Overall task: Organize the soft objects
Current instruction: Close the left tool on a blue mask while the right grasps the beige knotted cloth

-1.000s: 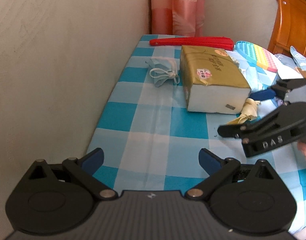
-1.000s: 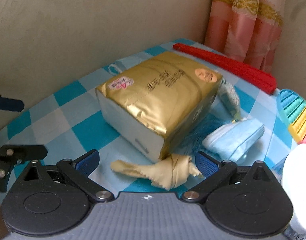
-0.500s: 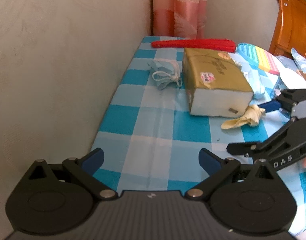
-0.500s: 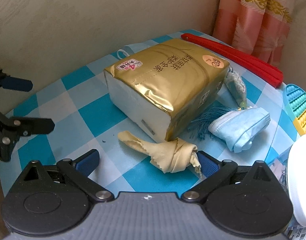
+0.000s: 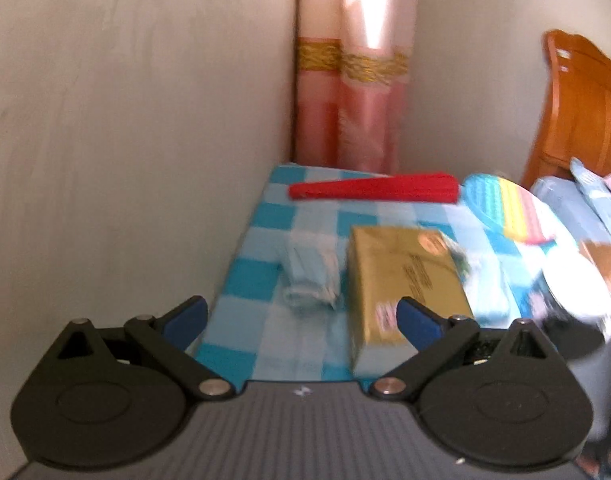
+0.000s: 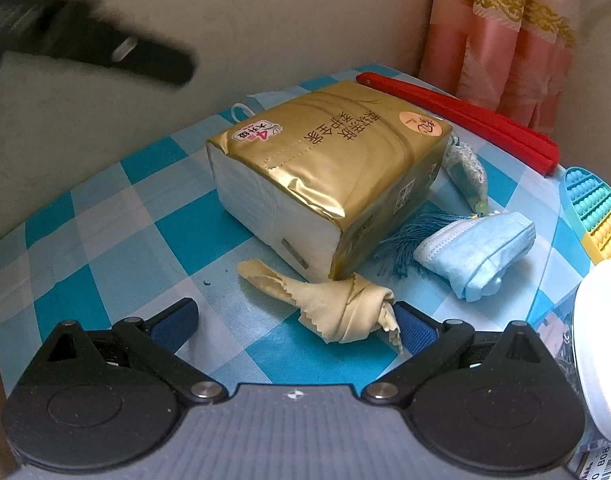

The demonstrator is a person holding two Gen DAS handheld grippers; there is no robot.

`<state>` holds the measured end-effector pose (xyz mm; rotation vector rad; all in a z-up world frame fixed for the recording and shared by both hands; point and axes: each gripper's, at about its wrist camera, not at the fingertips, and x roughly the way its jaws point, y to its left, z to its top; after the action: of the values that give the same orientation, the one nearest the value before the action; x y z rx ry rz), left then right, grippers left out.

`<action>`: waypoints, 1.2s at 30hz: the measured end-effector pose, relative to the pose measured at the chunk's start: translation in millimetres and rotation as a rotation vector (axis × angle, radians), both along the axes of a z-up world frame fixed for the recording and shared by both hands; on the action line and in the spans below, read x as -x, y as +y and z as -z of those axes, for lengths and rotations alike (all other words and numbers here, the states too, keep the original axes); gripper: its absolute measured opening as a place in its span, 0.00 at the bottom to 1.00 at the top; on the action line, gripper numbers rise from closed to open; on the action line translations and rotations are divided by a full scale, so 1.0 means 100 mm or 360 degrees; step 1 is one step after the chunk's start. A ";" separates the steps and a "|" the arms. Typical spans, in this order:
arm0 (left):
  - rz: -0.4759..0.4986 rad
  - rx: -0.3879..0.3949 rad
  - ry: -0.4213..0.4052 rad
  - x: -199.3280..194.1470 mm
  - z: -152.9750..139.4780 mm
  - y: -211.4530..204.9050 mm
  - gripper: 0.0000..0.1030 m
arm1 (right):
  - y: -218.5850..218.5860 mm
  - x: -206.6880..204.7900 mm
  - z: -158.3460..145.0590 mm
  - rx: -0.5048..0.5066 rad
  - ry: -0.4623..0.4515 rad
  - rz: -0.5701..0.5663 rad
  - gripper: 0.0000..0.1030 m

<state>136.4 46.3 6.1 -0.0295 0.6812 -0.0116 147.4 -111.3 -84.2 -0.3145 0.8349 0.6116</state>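
In the right wrist view a knotted yellow cloth (image 6: 337,304) lies on the blue checked tablecloth (image 6: 117,248), between the fingers of my open right gripper (image 6: 293,322) and close against the right finger. Behind it stands a gold tissue pack (image 6: 329,168). A folded blue face mask (image 6: 477,248) and a tasselled sachet (image 6: 465,172) lie to its right. My left gripper (image 5: 301,320) is open and empty above the table, facing the tissue pack (image 5: 405,280) and a second blue mask (image 5: 309,280). That view is blurred. The left gripper (image 6: 105,52) also shows as a dark blur at the upper left.
A red folded fan (image 6: 465,120) lies at the back by the pink curtain (image 6: 501,40). A coloured pop-it toy (image 6: 597,216) and a white-lidded jar (image 6: 601,344) sit at the right. A wall (image 5: 125,160) borders the table's left side. A wooden headboard (image 5: 577,120) stands far right.
My left gripper has risen and swung forward; it went from low left to high left in the right view. My right gripper has drawn back a little from the tissue pack, the cloth still between its fingers.
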 end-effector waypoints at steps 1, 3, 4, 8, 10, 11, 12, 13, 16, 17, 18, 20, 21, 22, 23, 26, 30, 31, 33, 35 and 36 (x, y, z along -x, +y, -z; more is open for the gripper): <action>-0.0017 0.0016 0.0012 -0.08 -0.02 0.00 0.97 | 0.00 0.01 0.00 -0.0002 -0.0002 0.0002 1.00; -0.0073 0.0080 0.0067 -0.25 -0.05 0.01 0.96 | -0.01 0.02 0.00 -0.0005 -0.0006 0.0006 1.00; -0.0099 0.0112 0.0104 -0.33 -0.05 0.01 0.95 | -0.01 0.02 0.01 -0.0004 -0.0006 0.0008 1.00; -0.0173 0.0229 0.0236 -0.65 -0.04 0.01 0.91 | -0.01 0.02 0.00 -0.0006 -0.0007 0.0014 1.00; -0.0230 0.0263 0.0284 -0.78 -0.01 0.00 0.87 | 0.00 0.02 0.00 -0.0007 -0.0009 0.0016 1.00; -0.0261 0.0285 0.0304 -0.85 0.00 0.00 0.85 | 0.00 0.02 0.01 -0.0008 -0.0010 0.0018 1.00; -0.0286 0.0303 0.0321 -0.91 0.02 0.01 0.84 | -0.01 0.02 0.01 -0.0010 -0.0012 0.0019 1.00; -0.0318 0.0330 0.0347 -0.98 0.05 0.02 0.80 | -0.01 0.02 0.01 -0.0011 -0.0014 0.0019 1.00; -0.0404 0.0354 0.0393 -1.10 0.14 0.06 0.70 | -0.01 0.03 0.01 -0.0014 -0.0018 0.0020 1.00; -0.0428 0.0370 0.0419 -1.13 0.18 0.07 0.69 | -0.01 0.03 0.01 -0.0015 -0.0017 0.0021 1.00; -0.0440 0.0406 0.0447 -1.16 0.22 0.10 0.68 | -0.01 0.03 0.01 -0.0015 -0.0018 0.0022 1.00; -0.0473 0.0469 0.0486 -1.21 0.31 0.13 0.62 | -0.02 0.03 0.01 -0.0016 -0.0020 0.0023 1.00; -0.0483 0.0485 0.0499 -1.23 0.34 0.13 0.62 | -0.02 0.03 0.01 -0.0017 -0.0021 0.0024 1.00; -0.0484 0.0499 0.0513 -1.25 0.38 0.13 0.62 | -0.01 0.03 0.01 -0.0016 -0.0021 0.0024 1.00; -0.0482 0.0500 0.0521 -1.26 0.40 0.13 0.62 | -0.01 0.03 0.02 -0.0016 -0.0021 0.0023 1.00; -0.0503 0.0458 0.0523 -1.32 0.45 0.10 0.58 | -0.01 0.03 0.02 -0.0017 -0.0022 0.0024 1.00; -0.0523 0.0471 0.0549 -1.36 0.52 0.12 0.56 | -0.01 0.03 0.02 -0.0017 -0.0023 0.0023 1.00; -0.0524 0.0465 0.0555 -1.37 0.54 0.12 0.56 | -0.01 0.03 0.02 -0.0018 -0.0023 0.0023 1.00; -0.0526 0.0467 0.0542 -1.37 0.57 0.11 0.56 | -0.01 0.02 0.02 -0.0017 -0.0023 0.0023 1.00; -0.0521 0.0477 0.0532 -1.37 0.57 0.11 0.51 | -0.01 0.02 0.02 -0.0017 -0.0023 0.0023 1.00; -0.0516 0.0484 0.0530 -1.37 0.58 0.11 0.48 | -0.01 0.02 0.02 -0.0018 -0.0024 0.0023 1.00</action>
<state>273.7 57.5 -51.7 -0.4416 0.9963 0.2058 145.4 -112.6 -85.8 -0.3022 0.8185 0.5999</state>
